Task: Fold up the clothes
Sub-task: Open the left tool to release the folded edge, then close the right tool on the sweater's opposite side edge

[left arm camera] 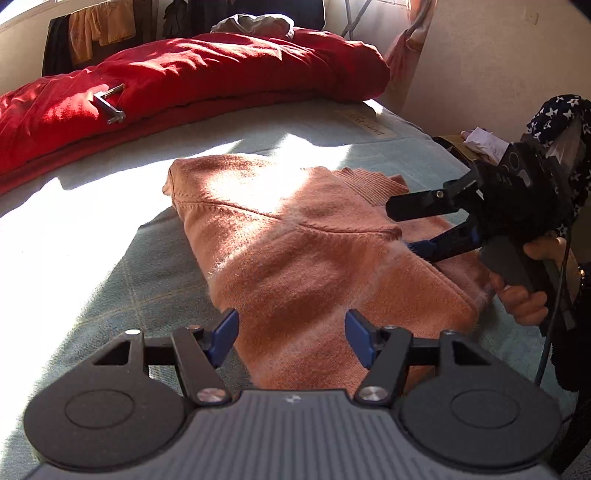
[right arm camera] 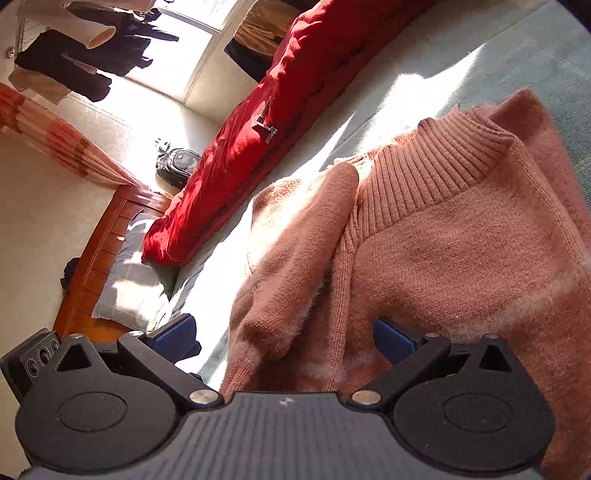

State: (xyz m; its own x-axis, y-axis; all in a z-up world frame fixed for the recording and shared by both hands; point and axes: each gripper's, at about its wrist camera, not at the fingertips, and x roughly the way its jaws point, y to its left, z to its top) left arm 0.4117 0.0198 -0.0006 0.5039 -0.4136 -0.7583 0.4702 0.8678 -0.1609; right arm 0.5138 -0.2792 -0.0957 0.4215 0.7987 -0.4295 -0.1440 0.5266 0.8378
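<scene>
A fuzzy salmon-pink sweater (left arm camera: 295, 251) lies folded into a long block on the pale green bed sheet (left arm camera: 110, 266). My left gripper (left arm camera: 291, 338) is open, its blue pads either side of the sweater's near end. My right gripper (left arm camera: 404, 229) comes in from the right, open, with its lower finger against a fold of the sweater. In the right wrist view the sweater (right arm camera: 443, 251) shows its ribbed collar (right arm camera: 436, 170) and a folded sleeve (right arm camera: 295, 251); the right gripper (right arm camera: 284, 341) is open over the sweater's edge.
A red duvet (left arm camera: 192, 77) lies bunched along the far side of the bed, with a small metal bracket (left arm camera: 109, 103) on it. Clothes hang by the window (left arm camera: 99, 29). A pillow (right arm camera: 129, 273) and a wooden headboard (right arm camera: 107, 236) are at one end.
</scene>
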